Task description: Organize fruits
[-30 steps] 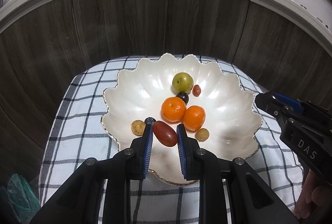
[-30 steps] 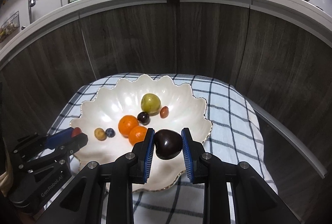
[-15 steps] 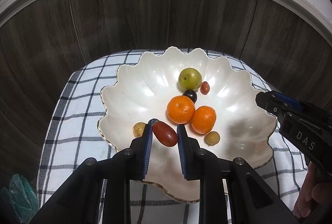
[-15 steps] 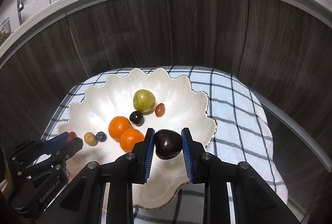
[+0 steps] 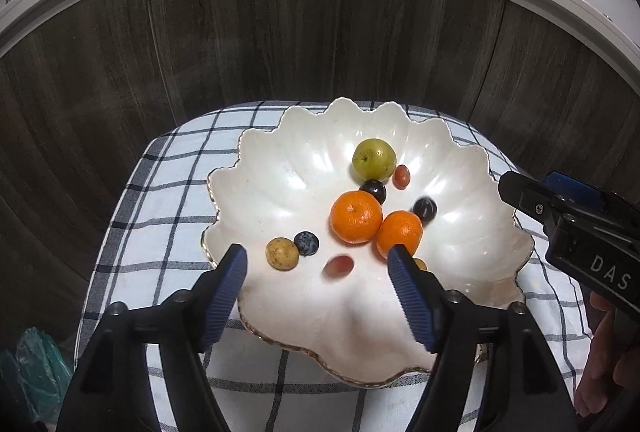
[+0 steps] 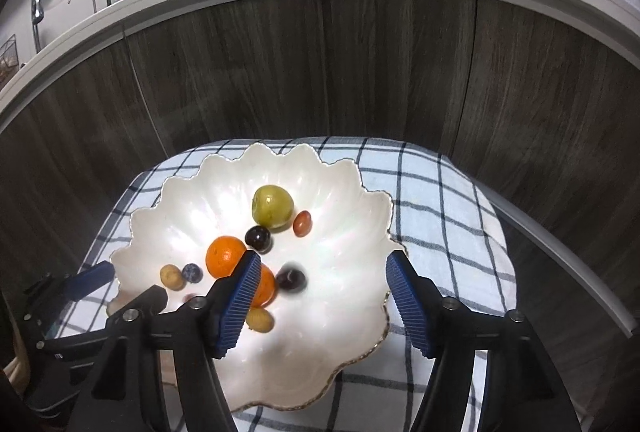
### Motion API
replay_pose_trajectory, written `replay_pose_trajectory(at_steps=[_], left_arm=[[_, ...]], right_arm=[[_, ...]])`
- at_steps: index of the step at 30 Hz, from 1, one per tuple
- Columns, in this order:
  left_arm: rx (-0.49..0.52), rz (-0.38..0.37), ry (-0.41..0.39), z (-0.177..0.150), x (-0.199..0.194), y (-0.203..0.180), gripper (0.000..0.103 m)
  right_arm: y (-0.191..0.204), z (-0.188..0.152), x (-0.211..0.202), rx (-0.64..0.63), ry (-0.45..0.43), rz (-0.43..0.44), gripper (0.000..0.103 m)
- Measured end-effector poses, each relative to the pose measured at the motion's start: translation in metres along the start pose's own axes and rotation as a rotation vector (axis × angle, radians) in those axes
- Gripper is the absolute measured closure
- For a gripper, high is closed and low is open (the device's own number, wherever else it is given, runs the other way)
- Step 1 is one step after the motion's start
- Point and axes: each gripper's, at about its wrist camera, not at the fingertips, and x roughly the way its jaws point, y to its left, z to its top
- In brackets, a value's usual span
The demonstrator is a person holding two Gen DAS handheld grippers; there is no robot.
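A white scalloped bowl [image 5: 280, 183] [image 6: 344, 232] on a checked cloth holds a green fruit [image 5: 374, 159] [image 6: 273, 206], two oranges [image 5: 356, 217] [image 6: 226, 256], and several small dark, red and yellow fruits. My left gripper [image 5: 316, 264] hangs over the bowl's near rim, its jaws opening; a blurred red fruit [image 5: 338, 266] lies free on the bowl floor below them. My right gripper [image 6: 320, 268] has its jaws opening too; a blurred dark plum [image 6: 291, 279] lies loose in the bowl between them, touched by neither pad.
The checked cloth [image 5: 168, 216] [image 6: 440, 199] covers a small round table in front of dark wooden cabinet fronts [image 5: 320, 31]. A counter above carries pans, dishes and bottles. A person's hand [image 5: 600, 352] shows at the right edge. A green bag [image 5: 36, 360] lies low on the left.
Both grippers have opened. The red fruit has dropped out of the left one and the dark plum out of the right one; both now lie in the bowl.
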Motion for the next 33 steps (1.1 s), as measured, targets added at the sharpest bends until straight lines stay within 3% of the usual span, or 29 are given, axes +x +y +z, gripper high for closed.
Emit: replay_pose_trajectory(at_steps=[3,33], left_arm=[[-0.001,0.012,-0.014,0.001,-0.006,0.001,0.022],[-0.006,0.016,-0.129,-0.014,-0.085,0.015,0.018]], right_arm=[[0.001,0.001,-0.004,-0.003,-0.004,-0.007,0.029],[0.024,-0.021,-0.081,-0.022,-0.082,-0.023,0.028]])
